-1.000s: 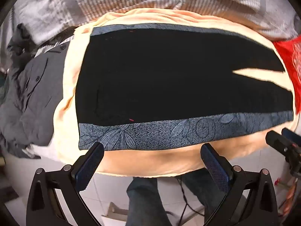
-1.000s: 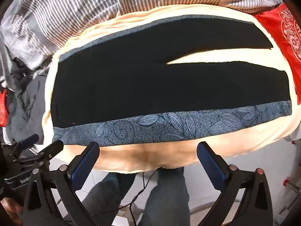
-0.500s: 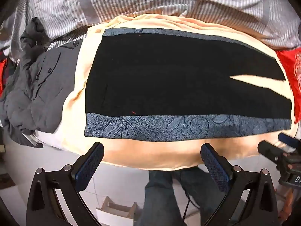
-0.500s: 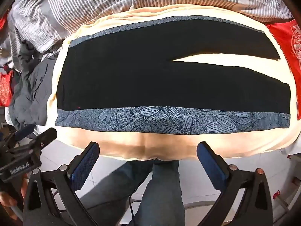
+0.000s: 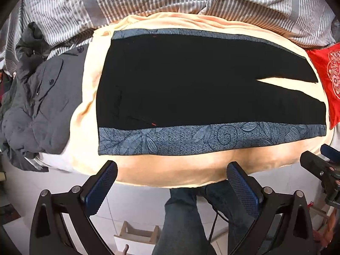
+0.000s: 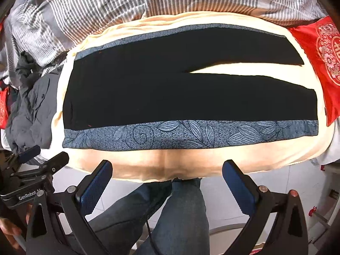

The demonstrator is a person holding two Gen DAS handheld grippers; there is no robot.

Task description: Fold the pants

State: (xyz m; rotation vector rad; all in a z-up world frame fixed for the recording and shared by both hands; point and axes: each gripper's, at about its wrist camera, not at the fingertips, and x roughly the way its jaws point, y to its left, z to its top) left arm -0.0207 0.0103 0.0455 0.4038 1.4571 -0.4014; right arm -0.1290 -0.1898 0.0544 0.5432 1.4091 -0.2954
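Left gripper [image 5: 171, 180] and right gripper [image 6: 166, 178] both hang wide open w/ nothing held, below the near edge of the peach-coloured padded cloth surface [image 5: 174, 170], and vs. a second ago both have backed off and risen, so more of the bed shows. The black pants with blue-grey leaf-print side bands [image 6: 170, 93] lie flat, unfolded across that surface, waist toward the grey jacket pile [image 5: 36, 106], legs splayed in a narrow V toward the red embroidered cushion [image 6: 320, 59]. Judging by this, no fold started yet; the pull-back looks like lining up for a first grab, prob. at the near band edge.
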